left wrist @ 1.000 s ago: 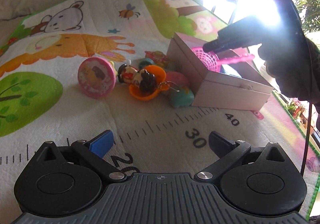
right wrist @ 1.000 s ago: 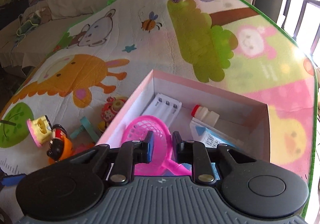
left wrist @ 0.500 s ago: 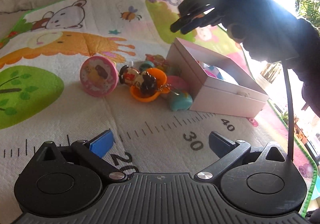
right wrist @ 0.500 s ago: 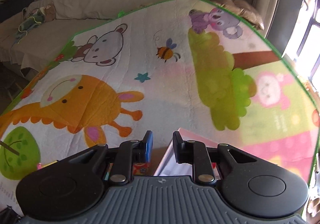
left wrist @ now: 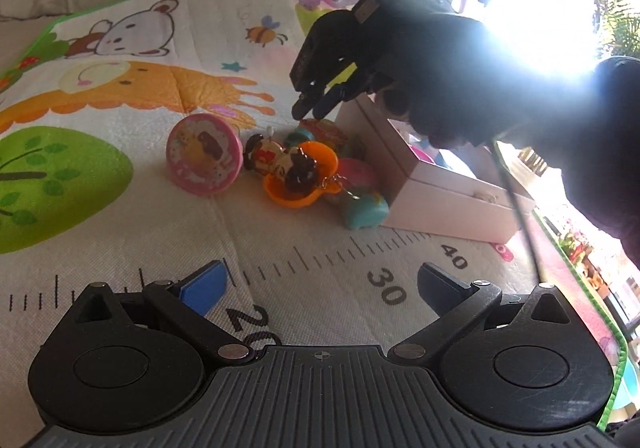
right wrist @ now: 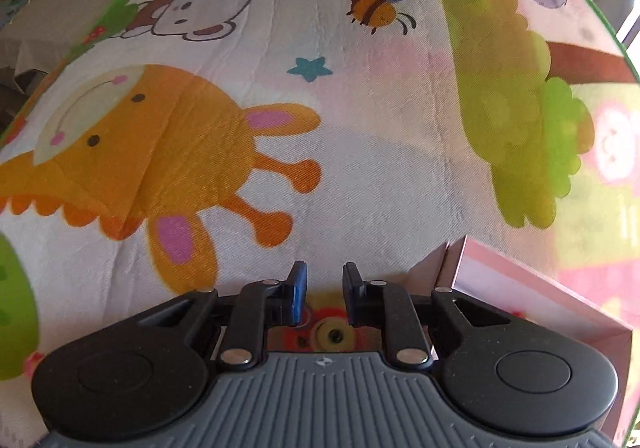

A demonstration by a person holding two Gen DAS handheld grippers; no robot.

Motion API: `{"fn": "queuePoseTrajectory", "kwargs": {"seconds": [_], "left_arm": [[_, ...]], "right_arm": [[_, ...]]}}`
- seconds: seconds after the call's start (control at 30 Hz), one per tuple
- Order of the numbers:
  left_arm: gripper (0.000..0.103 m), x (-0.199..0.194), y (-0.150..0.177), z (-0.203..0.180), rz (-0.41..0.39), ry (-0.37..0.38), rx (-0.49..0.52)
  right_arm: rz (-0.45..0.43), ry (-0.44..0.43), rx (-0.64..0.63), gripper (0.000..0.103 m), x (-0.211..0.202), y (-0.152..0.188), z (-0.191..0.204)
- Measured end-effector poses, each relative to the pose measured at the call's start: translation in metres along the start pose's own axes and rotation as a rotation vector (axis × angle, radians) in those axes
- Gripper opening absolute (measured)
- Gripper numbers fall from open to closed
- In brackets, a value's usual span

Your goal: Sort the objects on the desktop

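Play mat (left wrist: 120, 232): a soft, woven-looking cloth printed with cartoon animals, a bee, green trees and a ruler strip numbered 20, 30 and 40; shallow creases run across it.

Pink box (left wrist: 452, 203): the landmark here, a rigid rectangular box with smooth, pale pink walls and an open top. It sits on the mat, and in the right wrist view one corner (right wrist: 520, 288) shows at lower right.

Toy pile: all on the mat, crowded against the box's left wall.

Teal toy (left wrist: 366, 212): smooth, rounded plastic, touching the box's near left corner.

Orange cup (left wrist: 304, 177): a glossy, bowl-shaped piece just left of the box, with a small dark-haired doll (left wrist: 280, 161) lying across it.

Pink disc (left wrist: 204, 159): round and flat with a printed cartoon face, propped on edge, farthest left of the box in the pile.

Red round toy (left wrist: 324, 129): a printed, multicoloured piece at the box's far left corner (its exact shape is hard to tell). The right wrist view shows it between the fingers (right wrist: 326, 328), red with a yellow centre.

Right gripper (left wrist: 314, 107): black, backlit by window glare, hanging directly above the red round toy beside the box; its jaws are slightly apart and hold nothing.

Left gripper (left wrist: 324, 282): low over the ruler strip, well in front of the box, jaws spread wide and empty, one blue pad (left wrist: 204, 284) visible.
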State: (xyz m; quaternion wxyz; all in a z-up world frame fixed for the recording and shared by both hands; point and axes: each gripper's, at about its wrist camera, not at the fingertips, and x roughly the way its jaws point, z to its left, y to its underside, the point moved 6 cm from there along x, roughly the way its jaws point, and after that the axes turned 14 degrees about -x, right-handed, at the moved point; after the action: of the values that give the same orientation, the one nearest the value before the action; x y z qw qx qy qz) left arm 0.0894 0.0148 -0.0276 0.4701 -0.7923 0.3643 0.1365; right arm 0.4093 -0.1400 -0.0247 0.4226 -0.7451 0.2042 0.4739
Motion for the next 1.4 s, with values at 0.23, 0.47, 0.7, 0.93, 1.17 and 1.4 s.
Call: {"fn": "queuePoseTrajectory", "kwargs": {"seconds": [0.23,0.47,0.7,0.93,1.17,1.4], "left_arm": [[0.103,0.003,0.004,-0.007,0.009,-0.049,0.055],[0.103,0.000,0.020,-0.021,0.043,-0.087,0.183],[0.103,0.012,0.036,-0.060,0.095,-0.054,0.300],[0.103,0.018,0.028,-0.064,0.012,-0.245,0.438],[0.103,-0.003,0.001,-0.012,-0.021,-0.444,0.364],[0.103,-0.032,-0.021,0.027,-0.075,-0.477,0.216]], "right_arm": [[-0.015,-0.163,-0.089,0.021,-0.042,0.050,0.047],[-0.210,-0.295,0.013,0.022,-0.123,0.114,0.032],[-0.384,0.065,0.213,0.032,-0.173,0.183,-0.063],[-0.401,0.140,0.221,0.046,-0.169,0.230,-0.077],[-0.418,-0.012,0.049,0.055,-0.148,0.223,0.001],[-0.431,-0.131,-0.121,0.068,-0.130,0.191,0.077]]}}
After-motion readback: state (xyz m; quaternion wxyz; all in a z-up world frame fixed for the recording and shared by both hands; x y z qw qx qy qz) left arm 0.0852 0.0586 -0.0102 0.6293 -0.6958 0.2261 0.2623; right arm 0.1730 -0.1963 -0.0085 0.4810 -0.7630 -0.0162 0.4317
